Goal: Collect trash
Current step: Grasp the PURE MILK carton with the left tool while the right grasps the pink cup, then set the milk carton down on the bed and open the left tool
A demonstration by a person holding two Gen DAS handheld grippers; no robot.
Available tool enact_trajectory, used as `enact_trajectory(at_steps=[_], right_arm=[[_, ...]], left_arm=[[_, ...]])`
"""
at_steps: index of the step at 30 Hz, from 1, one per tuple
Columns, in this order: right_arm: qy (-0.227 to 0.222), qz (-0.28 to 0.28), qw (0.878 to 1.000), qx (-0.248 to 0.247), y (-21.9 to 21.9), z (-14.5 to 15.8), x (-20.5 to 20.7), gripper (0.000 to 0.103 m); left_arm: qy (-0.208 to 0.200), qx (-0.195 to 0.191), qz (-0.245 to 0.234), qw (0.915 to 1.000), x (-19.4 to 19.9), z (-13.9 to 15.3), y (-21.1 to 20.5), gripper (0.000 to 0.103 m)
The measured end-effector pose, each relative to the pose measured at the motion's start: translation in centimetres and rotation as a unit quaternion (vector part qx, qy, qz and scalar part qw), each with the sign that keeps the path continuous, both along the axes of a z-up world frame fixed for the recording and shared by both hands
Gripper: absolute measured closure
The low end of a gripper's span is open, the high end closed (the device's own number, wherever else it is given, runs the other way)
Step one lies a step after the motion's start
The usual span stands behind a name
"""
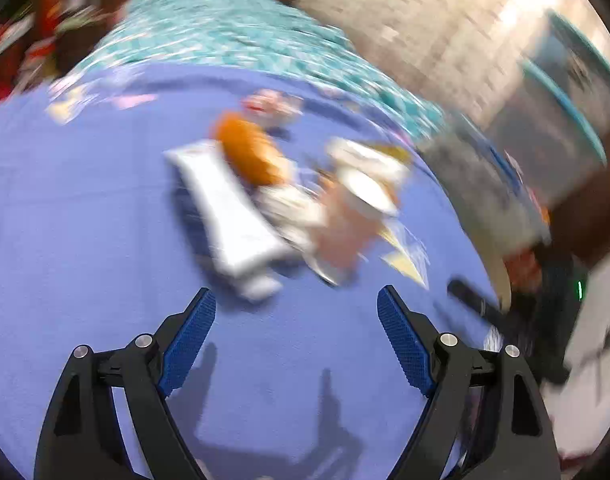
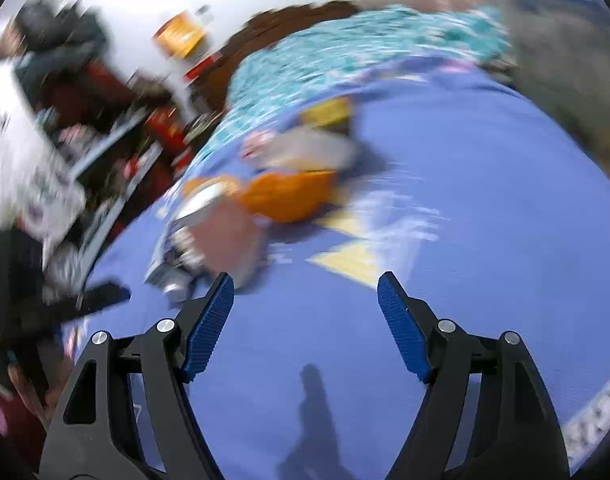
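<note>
Both views are motion-blurred. A pile of trash lies on a blue cloth (image 1: 85,220): a long white wrapper (image 1: 225,208), an orange packet (image 1: 251,152), a pinkish cup (image 1: 345,232) with a white lid and crumpled paper. My left gripper (image 1: 297,300) is open and empty, just short of the pile. In the right wrist view the orange packet (image 2: 289,196) and pinkish cup (image 2: 229,240) lie ahead and left. My right gripper (image 2: 305,286) is open and empty above the cloth (image 2: 485,200), its left fingertip close to the cup.
A teal patterned cloth (image 1: 233,36) lies beyond the blue one. A grey bin with a teal rim (image 1: 561,120) stands at the right. Dark cluttered items (image 2: 65,140) crowd the left of the right wrist view. The other gripper's dark finger (image 1: 477,300) shows at the right.
</note>
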State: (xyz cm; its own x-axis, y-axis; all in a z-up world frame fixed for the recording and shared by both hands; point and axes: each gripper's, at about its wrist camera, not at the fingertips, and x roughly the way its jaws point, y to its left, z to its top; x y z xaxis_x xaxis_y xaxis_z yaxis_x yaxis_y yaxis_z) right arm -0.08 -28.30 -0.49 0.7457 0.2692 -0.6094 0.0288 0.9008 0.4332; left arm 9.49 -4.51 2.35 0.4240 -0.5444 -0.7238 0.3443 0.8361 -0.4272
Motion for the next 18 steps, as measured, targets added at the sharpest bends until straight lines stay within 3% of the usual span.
enact_trajectory(at_steps=[5, 9, 10, 11, 12, 14, 18], right_arm=[[0.006, 0.027, 0.999, -0.045, 5.6, -0.2, 5.4, 0.024], [0.030, 0.003, 0.998, -0.058, 6.3, -1.6, 8.6, 0.026], [0.038, 0.000, 0.998, -0.048, 6.1, -2.0, 9.0, 0.030], [0.042, 0.006, 0.999, -0.032, 6.0, -2.3, 9.2, 0.042], [0.046, 0.011, 0.999, -0.025, 6.1, -2.5, 9.3, 0.062], [0.048, 0.015, 0.998, -0.042, 6.6, -2.4, 8.6, 0.069], [0.036, 0.029, 0.998, -0.041, 7.2, -1.5, 4.9, 0.072]], left_arm=[[0.025, -0.039, 0.047, 0.9978, 4.9, -0.7, 0.6, 0.022], [0.048, -0.012, 0.069, 0.9964, 8.0, -3.0, -1.1, 0.022], [0.055, -0.011, 0.074, 0.9957, 8.5, -3.4, -1.0, 0.023], [0.065, -0.012, 0.083, 0.9944, 9.1, -4.1, -1.0, 0.025], [0.074, -0.015, 0.092, 0.9929, 9.4, -4.6, -0.7, 0.028], [0.076, -0.028, 0.091, 0.9926, 9.2, -4.8, 0.2, 0.042], [0.081, -0.045, 0.079, 0.9926, 7.0, -4.6, 2.5, 0.045]])
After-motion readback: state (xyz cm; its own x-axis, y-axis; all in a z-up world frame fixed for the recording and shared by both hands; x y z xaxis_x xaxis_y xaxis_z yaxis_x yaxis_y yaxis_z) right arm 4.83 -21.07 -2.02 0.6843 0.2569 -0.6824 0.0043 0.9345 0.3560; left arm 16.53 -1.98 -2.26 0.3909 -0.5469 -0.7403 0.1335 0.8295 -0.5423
